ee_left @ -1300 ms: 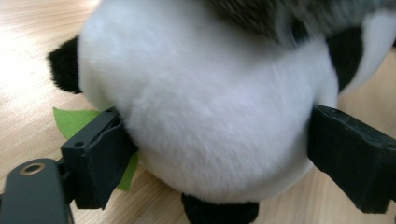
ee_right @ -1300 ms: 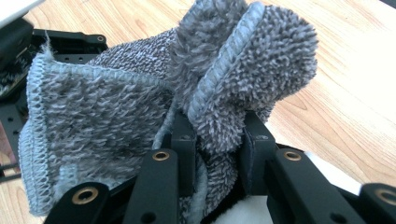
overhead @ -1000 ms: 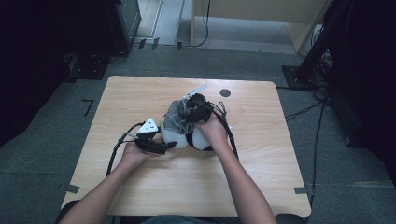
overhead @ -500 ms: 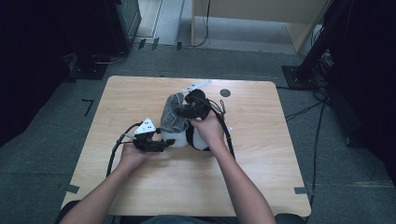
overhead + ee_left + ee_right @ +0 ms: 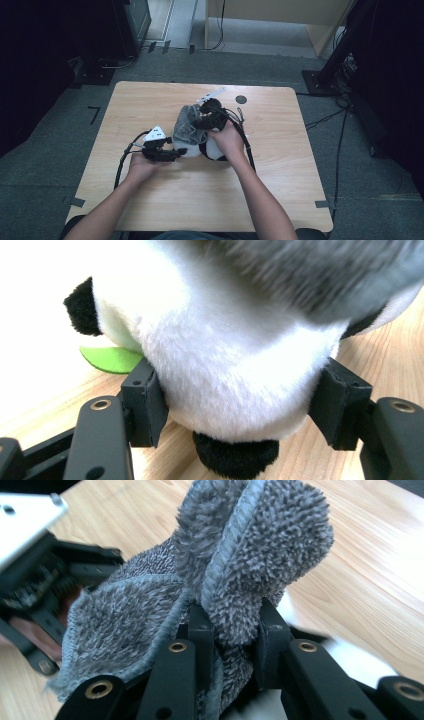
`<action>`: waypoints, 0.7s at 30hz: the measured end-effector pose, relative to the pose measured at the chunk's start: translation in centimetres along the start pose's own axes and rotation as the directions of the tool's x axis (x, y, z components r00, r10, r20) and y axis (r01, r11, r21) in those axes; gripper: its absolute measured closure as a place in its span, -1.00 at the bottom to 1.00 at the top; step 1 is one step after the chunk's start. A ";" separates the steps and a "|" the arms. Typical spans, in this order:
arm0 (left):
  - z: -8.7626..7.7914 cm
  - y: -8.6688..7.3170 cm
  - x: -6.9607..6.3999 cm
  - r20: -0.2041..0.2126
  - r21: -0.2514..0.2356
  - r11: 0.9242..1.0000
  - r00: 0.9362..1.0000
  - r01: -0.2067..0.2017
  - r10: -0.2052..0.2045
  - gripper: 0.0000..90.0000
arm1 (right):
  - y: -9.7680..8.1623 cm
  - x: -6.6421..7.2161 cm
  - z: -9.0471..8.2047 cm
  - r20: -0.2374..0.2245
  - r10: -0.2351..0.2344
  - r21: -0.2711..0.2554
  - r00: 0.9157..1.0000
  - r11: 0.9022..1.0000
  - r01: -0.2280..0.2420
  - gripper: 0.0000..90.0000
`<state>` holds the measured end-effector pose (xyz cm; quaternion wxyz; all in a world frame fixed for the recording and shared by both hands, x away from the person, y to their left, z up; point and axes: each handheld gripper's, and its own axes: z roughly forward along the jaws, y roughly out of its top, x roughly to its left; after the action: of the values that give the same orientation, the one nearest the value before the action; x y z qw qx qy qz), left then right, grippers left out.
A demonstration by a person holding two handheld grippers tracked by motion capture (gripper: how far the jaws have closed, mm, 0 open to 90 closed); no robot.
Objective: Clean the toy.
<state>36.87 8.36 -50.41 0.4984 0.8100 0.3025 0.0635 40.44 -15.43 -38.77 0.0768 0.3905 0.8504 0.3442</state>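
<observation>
A white and black plush toy [image 5: 214,149] lies near the middle of the wooden table [image 5: 280,190]. My left gripper [image 5: 176,151] comes at it from the left. Its jaws have just been closing and now press on both sides of the toy's white body [image 5: 225,365], so the left gripper [image 5: 240,390] is shut on it. A green felt leaf [image 5: 112,359] sticks out beside the toy. A grey fluffy cloth [image 5: 187,125] drapes over the toy. My right gripper [image 5: 204,119] has just been closing too. In its own view the right gripper [image 5: 232,625] pinches a fold of the cloth [image 5: 260,545].
A small black round mark [image 5: 241,99] sits near the table's far edge. Black cables [image 5: 122,162] trail from both grippers across the tabletop. Dark equipment stands [image 5: 330,70] and a wooden cabinet [image 5: 280,15] stand on the floor beyond the table.
The right gripper and the grey cloth have shifted slightly toward the far edge, and the cloth is bunched higher. The left hand has kept its place at the toy.
</observation>
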 end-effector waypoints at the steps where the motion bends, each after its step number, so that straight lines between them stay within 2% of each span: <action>1: 0.0 0.0 0.0 0.001 0.000 1.000 1.000 -0.001 0.001 -0.26 | -0.4 -0.3 -0.4 0.003 0.008 -0.005 1.000 1.000 -0.008 0.67; 4: 0.1 0.0 -0.2 -0.002 0.000 1.000 1.000 -0.013 0.013 -0.26 | -1.4 -1.3 -1.7 0.007 0.032 -0.027 0.999 0.999 -0.032 0.67; 10: 0.0 0.1 -0.2 -0.002 0.003 1.000 1.000 0.000 0.000 -0.26 | -3.0 -2.9 -4.4 0.028 0.064 -0.075 0.998 0.995 -0.062 0.67; 16: 0.0 0.1 -0.2 0.002 0.002 1.000 1.000 0.008 -0.008 -0.26 | -4.6 -4.9 -6.5 0.050 0.124 -0.111 0.991 0.987 -0.118 0.67; 21: 0.0 0.1 -0.1 0.004 0.005 1.000 1.000 0.011 -0.011 -0.26 | -6.2 -6.3 -7.6 0.073 0.165 -0.120 0.984 0.980 -0.156 0.67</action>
<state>36.80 8.24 -50.31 0.4975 0.8096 0.3061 0.0585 37.95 -26.72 -37.92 0.1060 0.4669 0.7910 0.3809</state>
